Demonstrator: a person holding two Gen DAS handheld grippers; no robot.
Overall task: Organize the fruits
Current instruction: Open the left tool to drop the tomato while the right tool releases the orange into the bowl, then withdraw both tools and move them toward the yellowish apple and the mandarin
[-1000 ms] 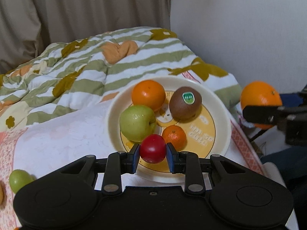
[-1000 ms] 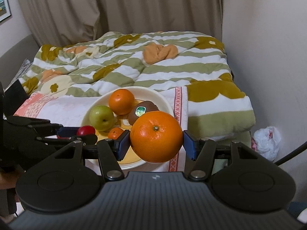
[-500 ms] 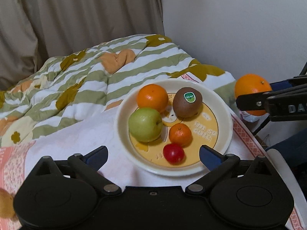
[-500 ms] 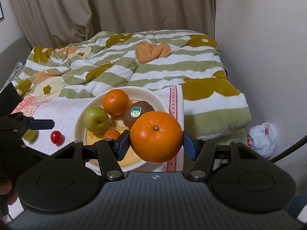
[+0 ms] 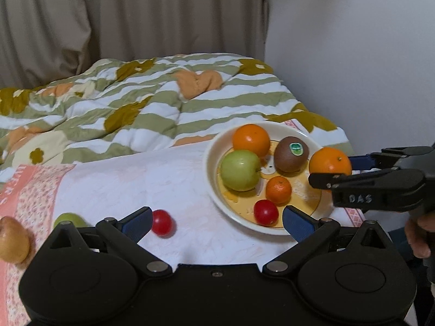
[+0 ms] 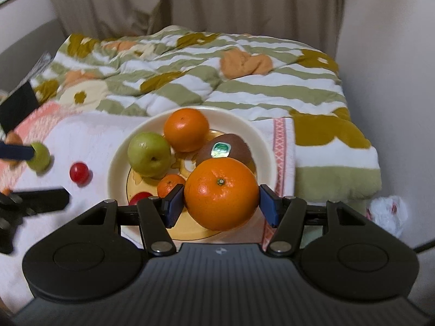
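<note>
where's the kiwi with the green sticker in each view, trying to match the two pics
Left wrist view: the kiwi sits right of centre, at the far right of the plate, just left of the orange held in the right hand-held gripper.
Right wrist view: the kiwi is at centre, partly hidden behind that held orange.
Shared landmark: the green apple on the plate, left of the kiwi in both.

Plate (image 5: 212,163) on bed holds green apple (image 5: 240,170), orange (image 5: 251,140), stickered kiwi (image 5: 291,154), mandarin (image 5: 278,189), red tomato (image 5: 266,212). Large orange (image 6: 221,194) pinched above plate. On towel (image 5: 136,184): another tomato (image 5: 162,222), small green fruit (image 6: 40,156), possibly a pear (image 5: 12,239).
</note>
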